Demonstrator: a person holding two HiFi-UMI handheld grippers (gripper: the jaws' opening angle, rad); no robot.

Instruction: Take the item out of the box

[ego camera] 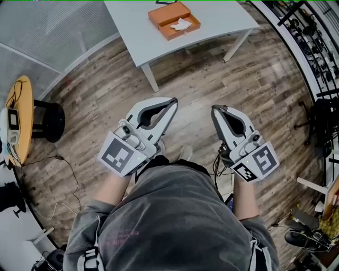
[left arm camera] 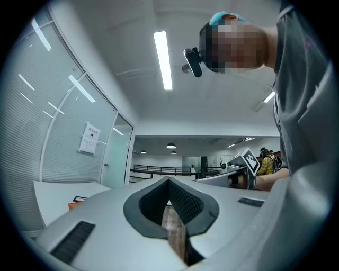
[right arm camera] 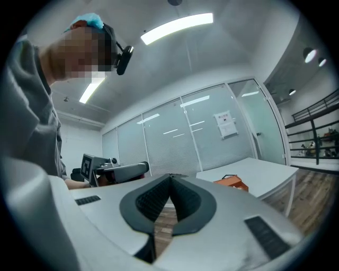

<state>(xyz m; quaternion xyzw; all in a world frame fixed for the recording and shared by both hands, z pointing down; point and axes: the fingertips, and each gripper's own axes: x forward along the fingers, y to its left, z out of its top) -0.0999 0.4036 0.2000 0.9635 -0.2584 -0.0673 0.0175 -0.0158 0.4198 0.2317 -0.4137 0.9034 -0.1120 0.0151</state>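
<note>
Orange box (ego camera: 174, 20); white item (ego camera: 181, 24) inside shows head view only; left tool (ego camera: 174, 100), right tool (ego camera: 214, 108) clenched.

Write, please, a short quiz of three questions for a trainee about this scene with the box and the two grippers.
1. True or false: the white item lies inside the orange box.
2. Where does the orange box stand? A) on the white table B) on the floor C) on a chair
3. How do the jaws of the left gripper and the right gripper stand, and what do they hold?

Key
1. True.
2. A.
3. Both pairs are shut, with nothing between them; both grippers are well short of the table.
</note>
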